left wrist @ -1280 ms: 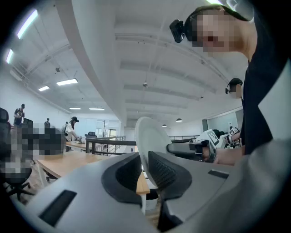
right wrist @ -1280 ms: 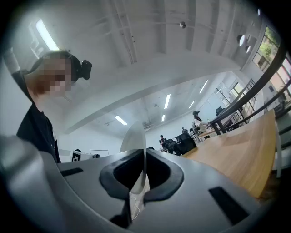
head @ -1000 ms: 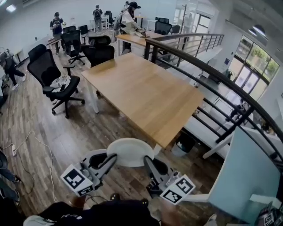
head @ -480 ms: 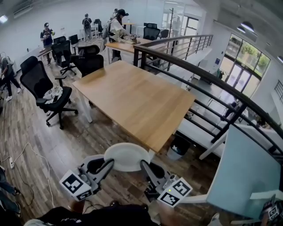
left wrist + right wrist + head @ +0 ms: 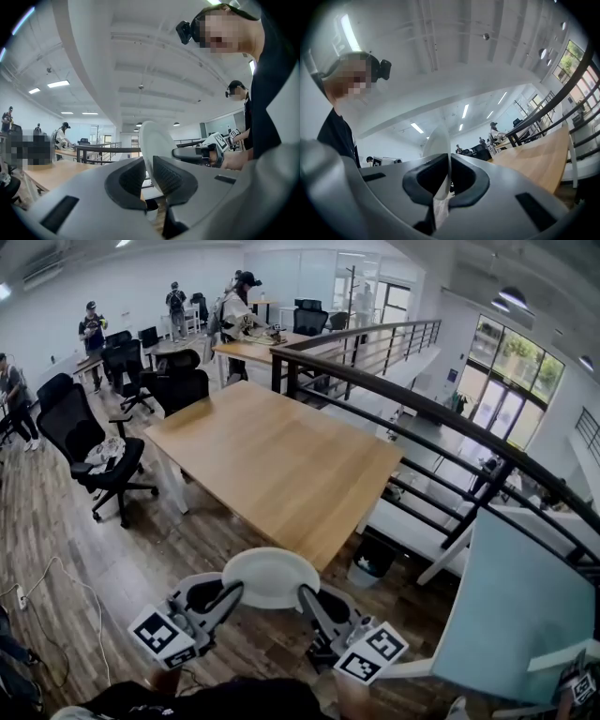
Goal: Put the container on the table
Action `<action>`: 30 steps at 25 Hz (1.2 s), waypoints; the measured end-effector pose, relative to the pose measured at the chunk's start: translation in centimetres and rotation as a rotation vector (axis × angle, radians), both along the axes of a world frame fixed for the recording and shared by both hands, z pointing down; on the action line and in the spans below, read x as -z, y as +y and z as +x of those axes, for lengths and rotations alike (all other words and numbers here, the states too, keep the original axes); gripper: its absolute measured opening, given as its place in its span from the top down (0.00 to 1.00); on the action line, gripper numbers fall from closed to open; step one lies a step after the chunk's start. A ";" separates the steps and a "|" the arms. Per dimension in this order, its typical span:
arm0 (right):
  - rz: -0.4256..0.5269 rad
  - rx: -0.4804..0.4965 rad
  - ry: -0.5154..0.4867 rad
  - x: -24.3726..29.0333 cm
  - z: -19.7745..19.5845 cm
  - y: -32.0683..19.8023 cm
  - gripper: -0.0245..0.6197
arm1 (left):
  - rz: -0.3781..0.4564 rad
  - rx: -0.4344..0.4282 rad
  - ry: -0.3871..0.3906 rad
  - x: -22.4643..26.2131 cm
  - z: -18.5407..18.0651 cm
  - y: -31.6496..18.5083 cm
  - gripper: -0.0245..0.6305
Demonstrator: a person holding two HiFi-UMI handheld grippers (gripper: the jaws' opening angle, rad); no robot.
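Both grippers on the container [image 5: 272, 577], a white round shallow dish, one at each side of its rim.

Left gripper [image 5: 230, 592]: fingers pinching the left rim. The left gripper view shows the dish edge [image 5: 152, 140] wedged between the two dark pads, which are nearly together.

Right gripper [image 5: 307, 594]: fingers clamped on the right rim. In the right gripper view the thin white edge [image 5: 437, 140] runs straight down between pads that are pressed onto it.

Container is off the table [image 5: 272, 460], held in the air over the floor [image 5: 141, 549], just in front of the table's near corner. In the head view it is roughly level, open side up. Tabletop is bare wood.

Around it:
- Dark railing [image 5: 422, 413] runs along the table's right side, from far left to near right.
- Black office chair [image 5: 89, 442] left of the table, with something light on its seat.
- Dark bin [image 5: 375, 559] on the floor under the table's near-right edge.
- White cable [image 5: 56, 568] on the floor, near left.
- Pale blue panel [image 5: 516, 615] near right.
- Several people [image 5: 239, 306] at desks at the far end of the room.
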State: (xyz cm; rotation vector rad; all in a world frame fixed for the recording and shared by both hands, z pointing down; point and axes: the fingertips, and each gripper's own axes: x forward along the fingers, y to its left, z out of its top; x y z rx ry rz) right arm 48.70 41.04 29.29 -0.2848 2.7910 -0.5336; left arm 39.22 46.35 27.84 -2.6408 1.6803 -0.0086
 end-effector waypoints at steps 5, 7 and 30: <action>0.011 -0.010 -0.002 0.4 1.6 -0.9 0.93 | 0.018 -0.006 -0.010 0.5 1.6 -1.0 0.88; 0.012 -0.010 -0.006 0.5 2.1 -1.4 0.93 | 0.017 -0.003 -0.011 0.5 2.1 -1.5 0.87; -0.027 0.087 -0.022 -1.5 4.6 -2.0 0.93 | -0.002 0.122 -0.065 -1.5 5.1 -1.1 0.87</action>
